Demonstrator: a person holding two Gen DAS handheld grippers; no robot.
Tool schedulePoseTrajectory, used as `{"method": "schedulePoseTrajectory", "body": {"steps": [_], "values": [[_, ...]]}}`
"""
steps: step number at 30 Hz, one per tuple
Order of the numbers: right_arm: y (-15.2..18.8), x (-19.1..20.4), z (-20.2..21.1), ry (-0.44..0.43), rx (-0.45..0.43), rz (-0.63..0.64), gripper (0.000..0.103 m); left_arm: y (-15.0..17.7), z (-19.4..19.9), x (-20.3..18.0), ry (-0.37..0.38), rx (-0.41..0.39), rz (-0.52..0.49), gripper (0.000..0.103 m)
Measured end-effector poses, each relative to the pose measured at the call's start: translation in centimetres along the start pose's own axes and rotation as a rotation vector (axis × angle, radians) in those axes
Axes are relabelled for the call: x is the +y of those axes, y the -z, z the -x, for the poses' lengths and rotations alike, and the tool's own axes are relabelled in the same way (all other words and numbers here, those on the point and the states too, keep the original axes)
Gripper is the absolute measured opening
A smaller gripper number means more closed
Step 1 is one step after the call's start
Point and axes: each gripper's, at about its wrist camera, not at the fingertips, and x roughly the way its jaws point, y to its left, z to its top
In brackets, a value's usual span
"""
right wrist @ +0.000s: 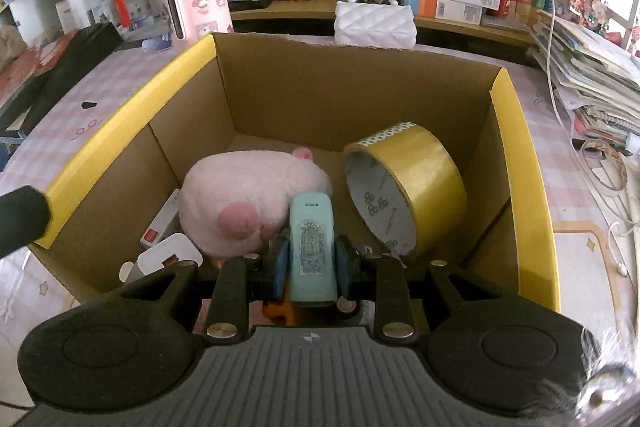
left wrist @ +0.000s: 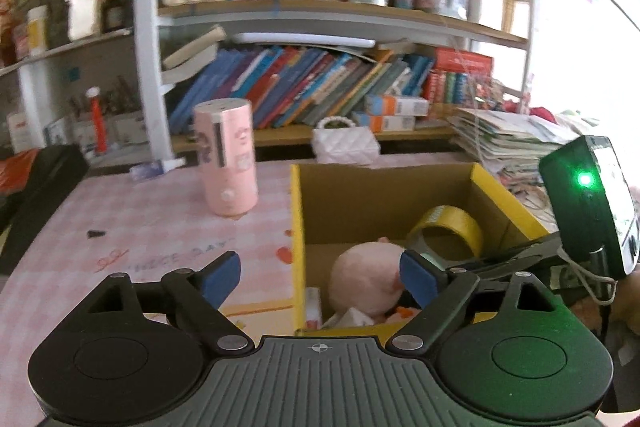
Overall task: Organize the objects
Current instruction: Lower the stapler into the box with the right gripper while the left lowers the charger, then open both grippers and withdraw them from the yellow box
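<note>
A cardboard box (right wrist: 224, 83) with yellow flaps stands open on the pink checked table; it also shows in the left wrist view (left wrist: 298, 211). Inside lie a pink plush toy (right wrist: 240, 195), a roll of yellow tape (right wrist: 416, 179) on its edge, and small white boxes (right wrist: 168, 255). My right gripper (right wrist: 311, 263) is shut on a mint green stapler-like object (right wrist: 312, 255) and holds it over the box's near side, between plush and tape. My left gripper (left wrist: 320, 279) is open and empty above the box's left front edge, with the plush (left wrist: 368, 283) and tape (left wrist: 452, 227) beyond it.
A pink cylinder (left wrist: 228, 159) stands on the table left of the box. A white quilted purse (right wrist: 374, 23) sits behind the box. Bookshelves (left wrist: 320, 83) fill the back. A paper stack (right wrist: 592, 75) and cables lie to the right. A black case (left wrist: 40, 195) lies at the left.
</note>
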Motion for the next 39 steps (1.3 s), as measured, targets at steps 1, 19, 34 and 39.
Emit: {"method": "schedulePoseTrajectory", "body": {"steps": [1, 19, 34, 39], "values": [[0.0, 0.0, 0.0, 0.002, -0.002, -0.003, 0.024, 0.2, 0.2, 0.3, -0.016, 0.002, 0.008, 0.091], [2.4, 3.9, 7.0, 0.166, -0.184, -0.088, 0.069, 2.8, 5.2, 4.8, -0.163, 0.008, 0.081, 0.101], [9.2, 13.2, 14.0, 0.206, -0.233, -0.132, 0.086, 6.3, 11.0, 7.9, -0.182, 0.036, 0.052, 0.102], [10.8, 15.8, 14.9, 0.239, -0.231, -0.104, 0.098, 7.4, 12.5, 9.3, -0.193, 0.051, 0.043, 0.102]]}}
